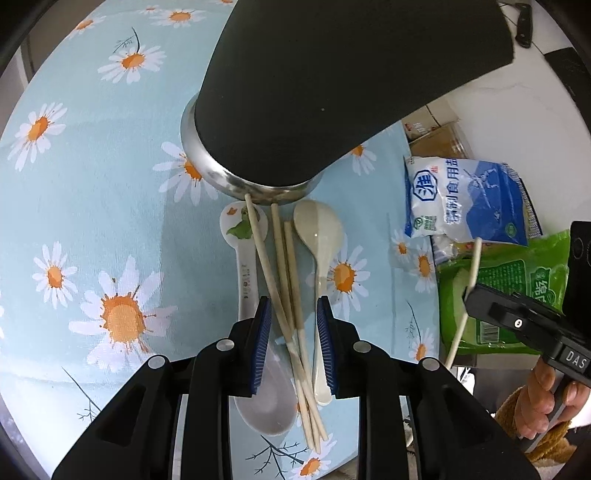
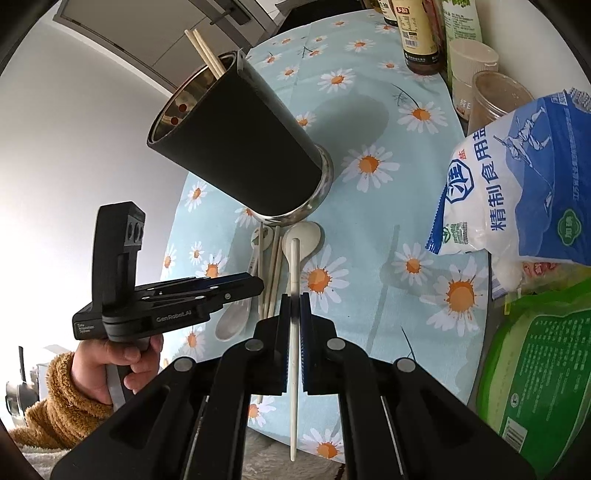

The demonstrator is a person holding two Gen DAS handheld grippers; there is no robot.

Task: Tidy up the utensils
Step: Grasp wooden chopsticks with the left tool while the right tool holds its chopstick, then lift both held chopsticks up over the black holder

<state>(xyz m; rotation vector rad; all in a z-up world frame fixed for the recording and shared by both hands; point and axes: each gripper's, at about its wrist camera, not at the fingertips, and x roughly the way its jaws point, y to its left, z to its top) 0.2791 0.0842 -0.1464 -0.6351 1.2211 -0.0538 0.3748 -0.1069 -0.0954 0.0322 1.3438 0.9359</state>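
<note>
Three wooden chopsticks (image 1: 284, 280) lie on the daisy tablecloth between a white bird-print spoon (image 1: 246, 266) and a beige spoon (image 1: 318, 232). My left gripper (image 1: 293, 325) hangs over them, open, its blue pads on either side of the chopsticks without touching. My right gripper (image 2: 294, 314) is shut on a single chopstick (image 2: 294, 266), held above the table; it shows at the right in the left wrist view (image 1: 469, 299). The black utensil holder (image 2: 243, 147) with a steel base stands just beyond the utensils, with two chopsticks (image 2: 205, 51) in it.
A blue and white salt bag (image 2: 517, 184) and a green bag (image 2: 535, 369) lie at the table's right edge. Bottles (image 2: 417, 33) and jars (image 2: 498, 96) stand at the far right. A hand in a brown fuzzy sleeve (image 2: 59, 406) holds the left gripper (image 2: 255, 286).
</note>
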